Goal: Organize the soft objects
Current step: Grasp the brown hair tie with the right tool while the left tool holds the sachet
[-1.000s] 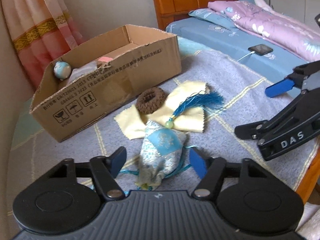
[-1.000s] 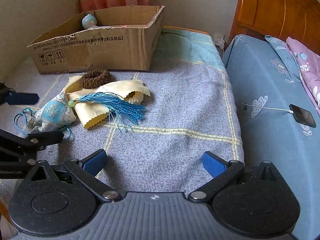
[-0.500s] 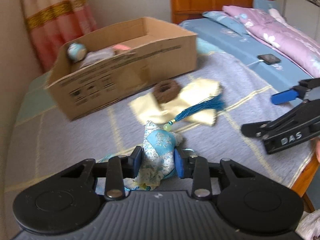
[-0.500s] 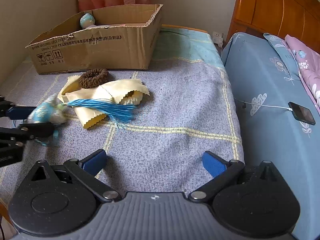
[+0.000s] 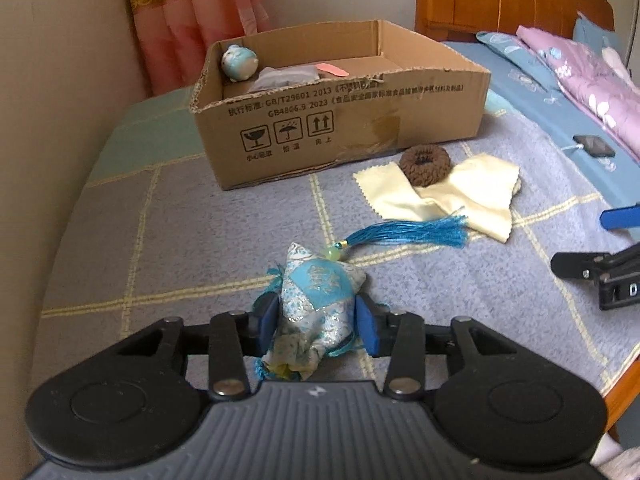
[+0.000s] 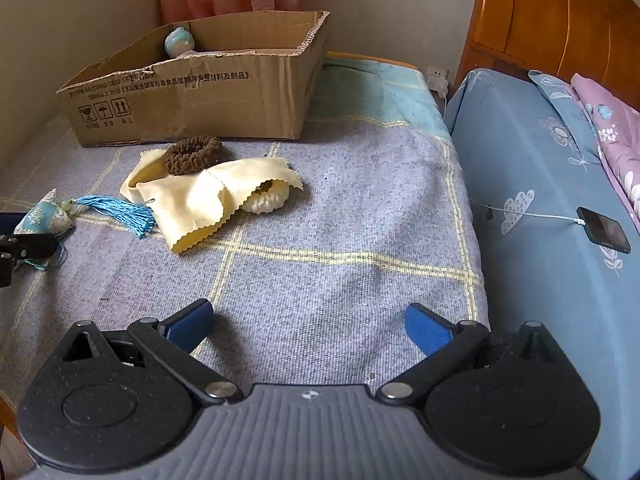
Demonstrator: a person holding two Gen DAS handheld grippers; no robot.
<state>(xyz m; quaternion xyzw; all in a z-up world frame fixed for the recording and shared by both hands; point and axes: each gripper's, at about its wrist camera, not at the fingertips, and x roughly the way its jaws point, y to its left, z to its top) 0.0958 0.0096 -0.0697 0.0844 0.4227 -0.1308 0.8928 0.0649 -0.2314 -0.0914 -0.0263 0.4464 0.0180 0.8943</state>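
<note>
My left gripper (image 5: 318, 322) is shut on a blue brocade sachet (image 5: 318, 294) with a blue tassel (image 5: 412, 232), held just over the blanket. The sachet also shows at the left edge of the right wrist view (image 6: 44, 216). A brown scrunchie (image 5: 425, 161) lies on a pale yellow cloth (image 5: 452, 196) in front of the cardboard box (image 5: 340, 120). A cream scrunchie (image 6: 268, 198) peeks out from under the cloth (image 6: 200, 200). My right gripper (image 6: 308, 322) is open and empty above the blanket; it also shows at the right of the left wrist view (image 5: 600, 264).
The box (image 6: 192, 92) holds a small blue-white plush (image 5: 239, 62) and a grey pouch (image 5: 286, 77). A phone on a cable (image 6: 604, 230) lies on the blue bed on the right. The wall runs along the left, a wooden headboard (image 6: 560, 28) at the back.
My left gripper has closed on the sachet and pulled it back and left, dragging the tassel off the yellow cloth. The right gripper has stayed open and nearly still.
</note>
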